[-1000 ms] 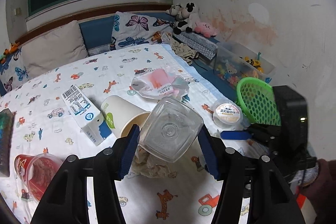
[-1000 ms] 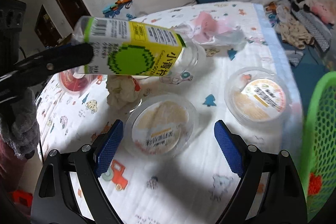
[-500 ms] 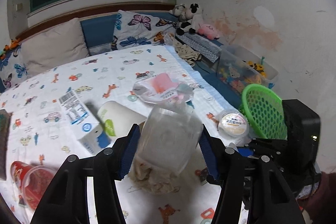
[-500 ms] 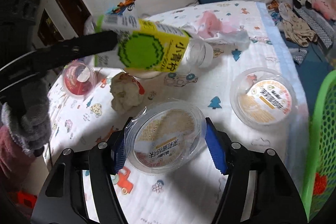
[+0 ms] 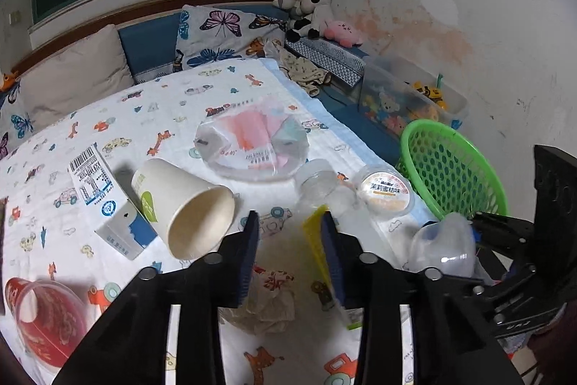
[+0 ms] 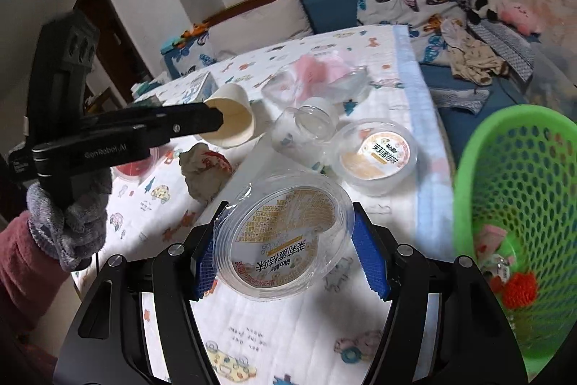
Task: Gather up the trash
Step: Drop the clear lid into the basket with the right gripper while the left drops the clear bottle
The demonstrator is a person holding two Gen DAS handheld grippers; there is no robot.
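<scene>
My right gripper is shut on a clear round pudding tub, pads pressing on its rim, a little above the bed. The green mesh basket stands just to its right with some scraps inside. My left gripper has its jaws closing, and only the bedsheet and a crumpled tissue show in the gap. The clear bottle with the yellow label lies slanted on the bed, its label against the inner face of the right finger and its neck past the fingertips. It is not pinched.
On the cartoon-print sheet lie a tipped paper cup, a milk carton, a second sealed tub, a plastic bag with pink contents and a red cup. Pillows, plush toys and a toy box line the wall.
The bottle has slipped out of the left jaws onto the bed and the jaws have narrowed. The right gripper has shut on the tub and lifted it toward the basket.
</scene>
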